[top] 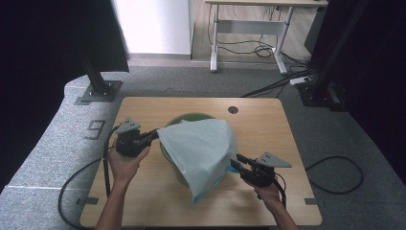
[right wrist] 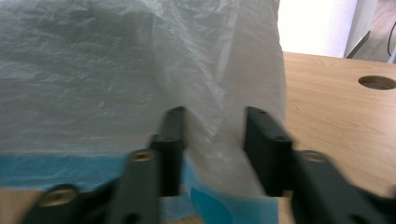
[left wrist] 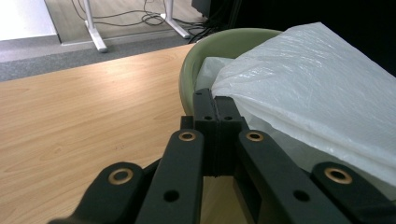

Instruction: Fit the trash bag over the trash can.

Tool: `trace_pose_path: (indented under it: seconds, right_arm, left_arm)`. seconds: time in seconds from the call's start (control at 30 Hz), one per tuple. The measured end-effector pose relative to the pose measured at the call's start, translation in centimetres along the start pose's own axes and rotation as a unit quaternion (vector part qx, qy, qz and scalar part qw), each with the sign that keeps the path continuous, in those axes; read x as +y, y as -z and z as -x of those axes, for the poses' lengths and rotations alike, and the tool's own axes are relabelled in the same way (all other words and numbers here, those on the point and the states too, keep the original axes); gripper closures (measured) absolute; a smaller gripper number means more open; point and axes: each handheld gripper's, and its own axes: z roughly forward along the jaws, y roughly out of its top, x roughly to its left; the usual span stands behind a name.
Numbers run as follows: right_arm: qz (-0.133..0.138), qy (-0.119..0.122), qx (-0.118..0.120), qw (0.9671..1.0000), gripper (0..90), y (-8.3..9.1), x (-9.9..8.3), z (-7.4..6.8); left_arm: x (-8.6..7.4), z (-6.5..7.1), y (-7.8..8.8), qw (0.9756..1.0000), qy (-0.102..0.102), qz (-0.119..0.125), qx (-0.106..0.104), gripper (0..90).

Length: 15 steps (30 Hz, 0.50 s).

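Stretching between the two tools, the white plastic bag (top: 203,151) drapes over the green bowl (top: 186,118) near the table (top: 143,201) centre, its long axis running from the left side toward the near edge. The left hand-held gripper (top: 154,133) has its jaws together, apparently pinching the bag's left corner. The right hand-held gripper (right wrist: 212,135) stands apart, straddling a fold just above the blue hem (right wrist: 212,205), so it looks nearer to the next pinch. The film is thin, crinkled and translucent.

A white-legged desk (top: 249,24) stands beyond cables (top: 268,48) on grey carpet (top: 191,81).
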Motion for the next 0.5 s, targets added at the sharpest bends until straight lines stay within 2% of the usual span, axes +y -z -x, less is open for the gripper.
trace_pose_path:
  seconds: [0.03,0.07,0.1,0.13,0.17,0.2,0.4,0.5]
  right_arm:
    - [0.0,0.0,0.0,1.0,67.7,0.0,0.0,0.0]
    - [0.0,0.003,-0.002,1.0,76.0,-0.2,0.1,-0.1]
    - [0.0,0.005,-0.003,1.0,80.1,-0.3,0.2,-0.2]
    - [0.0,0.005,-0.003,1.0,80.1,-0.3,0.2,-0.2]
    - [0.003,0.009,-0.002,1.0,86.4,-0.3,0.4,-0.2]
    - [0.005,0.011,-0.004,0.9999,88.0,-0.2,0.5,-0.3]
    - [0.017,0.018,-0.006,0.9997,88.6,1.0,1.2,-0.2]
    - [0.034,0.018,-0.013,0.9992,88.6,2.5,2.2,0.1]
  left_arm:
    - [0.0,0.0,0.0,1.0,0.0,0.0,0.0,89.9]
    - [0.0,0.0,0.1,1.0,0.0,0.001,-0.001,89.9]
    - [0.0,0.0,0.1,1.0,0.0,0.001,-0.001,89.9]
    - [0.0,0.1,0.1,1.0,-0.001,0.0,-0.001,89.9]
    - [0.0,0.2,0.1,1.0,-0.003,0.001,-0.003,89.9]
    - [0.0,0.3,0.1,1.0,-0.005,0.001,-0.003,89.9]
    - [0.2,0.9,-0.1,0.9999,-0.01,0.003,-0.011,89.8]
    - [0.6,1.6,-0.5,0.9996,-0.017,0.003,-0.021,89.8]
